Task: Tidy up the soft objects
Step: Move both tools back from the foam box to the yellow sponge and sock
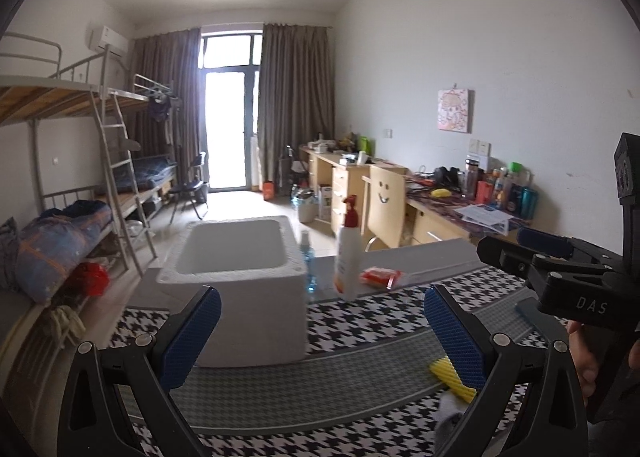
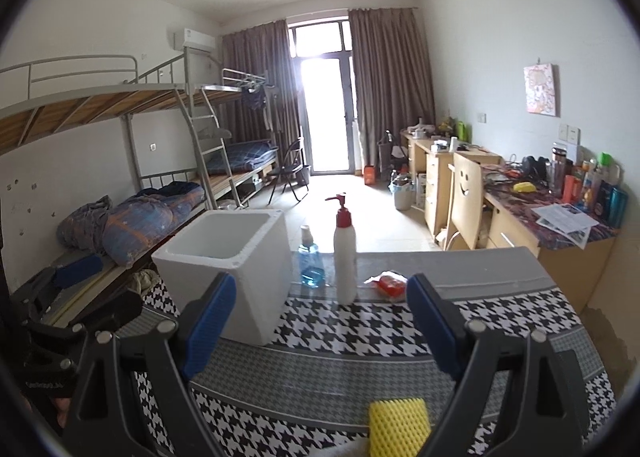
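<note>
1. Left gripper (image 1: 322, 327): jaws wide, holding nothing
2. Right gripper (image 2: 322, 315): jaws wide, holding nothing
3. Yellow sponge (image 2: 398, 426): on houndstooth tablecloth (image 2: 360, 327), near edge, below right gripper
4. White foam box (image 2: 228, 257): left of pump bottle (image 2: 345, 257)

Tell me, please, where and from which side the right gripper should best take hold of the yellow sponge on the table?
Probably across its two long sides, coming down from above. The yellow sponge lies flat on the houndstooth cloth, directly below the open right gripper, its short edge facing the camera, narrower than the gap between the fingers. Its near end is hidden.
</note>
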